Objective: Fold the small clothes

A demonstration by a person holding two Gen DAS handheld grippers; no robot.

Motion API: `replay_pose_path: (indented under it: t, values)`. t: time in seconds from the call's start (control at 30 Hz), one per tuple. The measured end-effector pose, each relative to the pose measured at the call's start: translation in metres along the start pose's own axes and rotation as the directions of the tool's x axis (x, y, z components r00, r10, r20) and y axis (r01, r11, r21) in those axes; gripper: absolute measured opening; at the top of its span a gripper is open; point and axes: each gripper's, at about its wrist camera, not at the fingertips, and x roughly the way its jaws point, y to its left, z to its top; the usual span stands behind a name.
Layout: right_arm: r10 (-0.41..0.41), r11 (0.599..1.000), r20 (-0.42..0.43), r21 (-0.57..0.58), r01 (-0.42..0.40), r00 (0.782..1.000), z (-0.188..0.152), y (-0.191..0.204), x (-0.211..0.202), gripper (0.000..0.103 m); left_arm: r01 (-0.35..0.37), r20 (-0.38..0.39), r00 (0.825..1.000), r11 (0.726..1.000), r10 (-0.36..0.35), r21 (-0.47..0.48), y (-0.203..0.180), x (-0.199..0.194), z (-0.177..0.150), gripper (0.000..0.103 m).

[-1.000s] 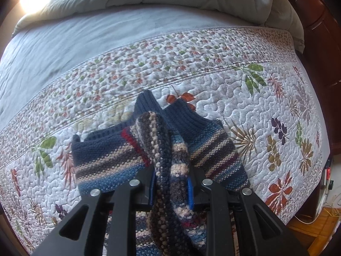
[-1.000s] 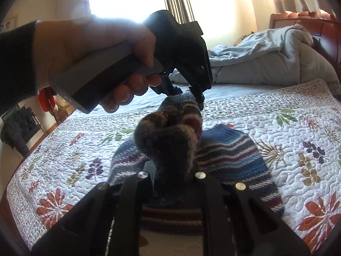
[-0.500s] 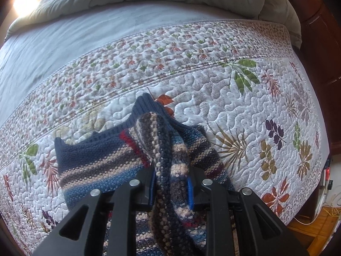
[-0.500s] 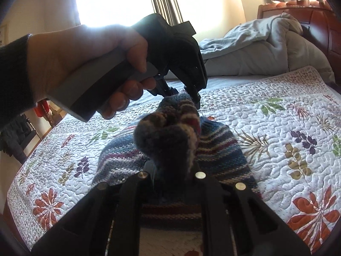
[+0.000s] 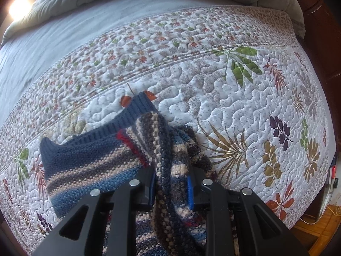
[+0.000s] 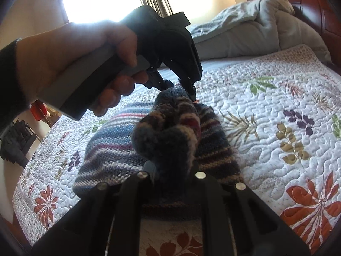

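A small striped knit sweater, blue, tan and dark with a red trim and a navy ribbed edge, lies partly on the floral quilt. My left gripper is shut on a bunched fold of it, held above the quilt. My right gripper is shut on another bunched part of the sweater. In the right wrist view the left gripper, held in a hand, pinches the far end of the same raised fold.
A grey sheet and a rumpled grey duvet lie beyond the quilt. A dark wooden headboard stands at the right. The bed's edge and wood floor show at lower right.
Both grippers have carried the raised fold across the quilt, and the sweater's flat part has shifted under it. Both stay shut on the sweater.
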Motion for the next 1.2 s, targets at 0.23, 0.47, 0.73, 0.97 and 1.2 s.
replay_pose_path:
  t: [0.23,0.47,0.73,0.97,1.2]
  values:
    - [0.002,1.0,-0.045,-0.006,-0.002,0.999,-0.005,-0.007,0.005,0.012,0.02,0.009,1.0,1.0,-0.02,-0.009,-0.002,0.008,-0.002,0.03]
    - [0.034,0.999,-0.077,0.033,-0.032,0.996,-0.008,-0.015,0.007,0.014,0.038,0.048,0.998,0.999,-0.038,-0.007,0.001,-0.009,-0.002,0.05]
    - [0.113,0.971,-0.151,0.226,-0.077,0.982,-0.013,-0.051,0.014,0.048,-0.005,0.188,0.982,1.0,0.002,0.019,0.027,-0.06,-0.019,0.063]
    - [0.362,0.861,-0.146,0.43,-0.27,0.921,-0.022,-0.085,0.017,0.051,-0.011,0.309,0.951,0.994,-0.022,0.104,0.057,-0.079,-0.115,0.073]
    - [0.529,0.735,-0.127,0.562,-0.379,0.839,-0.016,-0.098,0.036,0.056,0.112,0.364,0.92,0.987,-0.147,0.116,0.082,-0.075,-0.208,0.076]
